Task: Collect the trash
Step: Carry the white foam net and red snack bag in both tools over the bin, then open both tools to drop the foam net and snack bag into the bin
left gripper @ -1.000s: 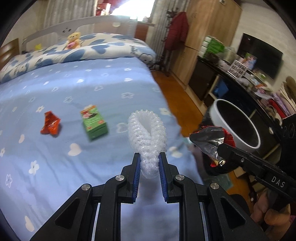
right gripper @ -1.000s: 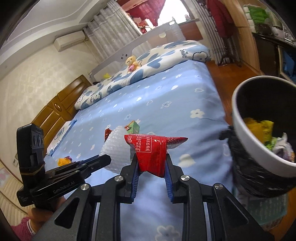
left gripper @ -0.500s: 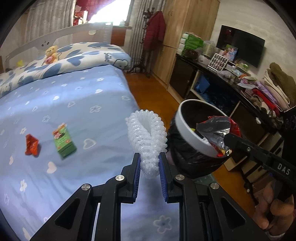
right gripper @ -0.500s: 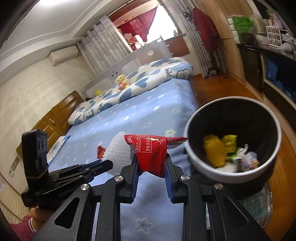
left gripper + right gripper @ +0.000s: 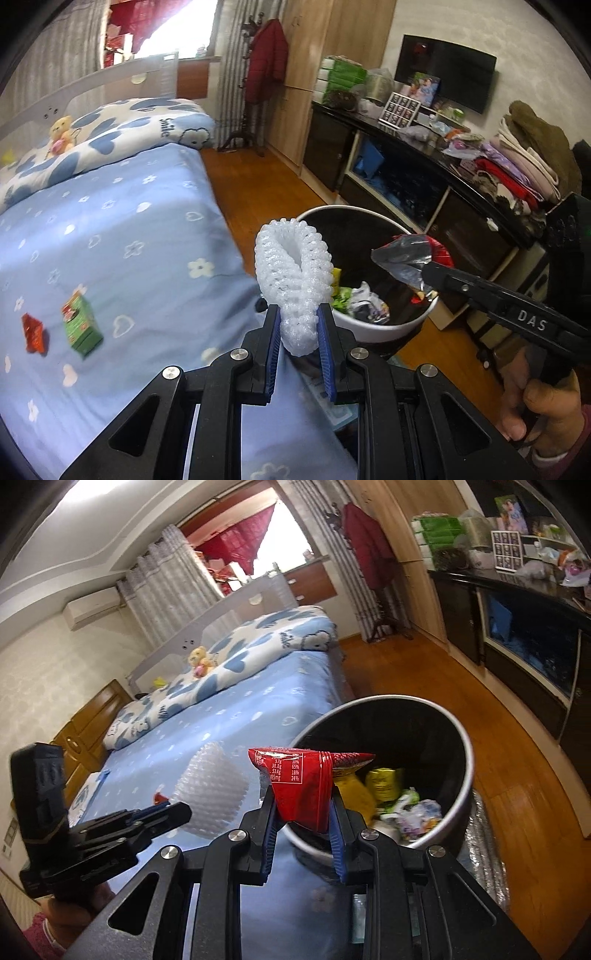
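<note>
My left gripper (image 5: 298, 325) is shut on a white foam net sleeve (image 5: 291, 273), held up at the near rim of the white trash bin (image 5: 373, 328). My right gripper (image 5: 303, 801) is shut on a red snack wrapper (image 5: 301, 782), right over the near rim of the bin (image 5: 467, 746), which holds several wrappers. From the left wrist view, the right gripper (image 5: 424, 284) reaches in from the right, its wrapper (image 5: 406, 254) above the bin. A green carton (image 5: 81, 326) and a red wrapper (image 5: 33, 332) lie on the blue bed (image 5: 110, 258).
The bin stands on the wooden floor (image 5: 498, 746) beside the bed's edge. A dark cabinet (image 5: 424, 184) with clutter on top runs along the right wall. A coat stand (image 5: 264, 77) is in the far corner. A hand (image 5: 535, 410) grips the right tool.
Both grippers have swung from over the bed toward the bin, carrying the foam sleeve and the red wrapper. The bin now sits right in front of both.
</note>
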A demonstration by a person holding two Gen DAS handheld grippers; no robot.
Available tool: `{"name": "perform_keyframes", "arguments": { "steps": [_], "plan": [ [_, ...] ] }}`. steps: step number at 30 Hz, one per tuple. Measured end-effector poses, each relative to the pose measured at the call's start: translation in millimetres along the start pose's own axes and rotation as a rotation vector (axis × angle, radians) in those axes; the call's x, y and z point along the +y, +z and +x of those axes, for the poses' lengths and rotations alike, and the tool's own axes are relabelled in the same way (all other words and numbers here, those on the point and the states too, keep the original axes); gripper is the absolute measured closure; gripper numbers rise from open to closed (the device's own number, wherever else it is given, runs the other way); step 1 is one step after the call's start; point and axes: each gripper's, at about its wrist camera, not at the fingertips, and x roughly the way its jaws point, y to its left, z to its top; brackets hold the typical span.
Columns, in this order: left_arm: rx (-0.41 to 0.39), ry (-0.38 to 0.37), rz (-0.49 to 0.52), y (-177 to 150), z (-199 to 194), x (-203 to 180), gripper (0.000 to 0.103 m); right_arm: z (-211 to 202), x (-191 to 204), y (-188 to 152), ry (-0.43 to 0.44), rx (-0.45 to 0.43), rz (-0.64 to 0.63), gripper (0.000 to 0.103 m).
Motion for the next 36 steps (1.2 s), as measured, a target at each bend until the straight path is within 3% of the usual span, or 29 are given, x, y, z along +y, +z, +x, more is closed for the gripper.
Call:
{"name": "perform_keyframes", "arguments": {
  "steps": [24,28,31,36],
  "plan": [
    [0.078,-0.040,0.060,46,69,-25,0.082,17,-48,21,-0.075,0.060,0.040,0.074],
    [0.088,-0.034,0.050,51,78,-26,0.069,20,-52,23,-0.081,0.069,0.046,0.071],
    [0.083,-0.032,0.045,52,78,-29,0.057,21,-55,24,-0.075,0.068,0.058,0.056],
    [0.075,-0.030,0.041,48,75,-27,0.055,18,-55,25,-0.070,0.054,0.068,0.055]
  ]
}}
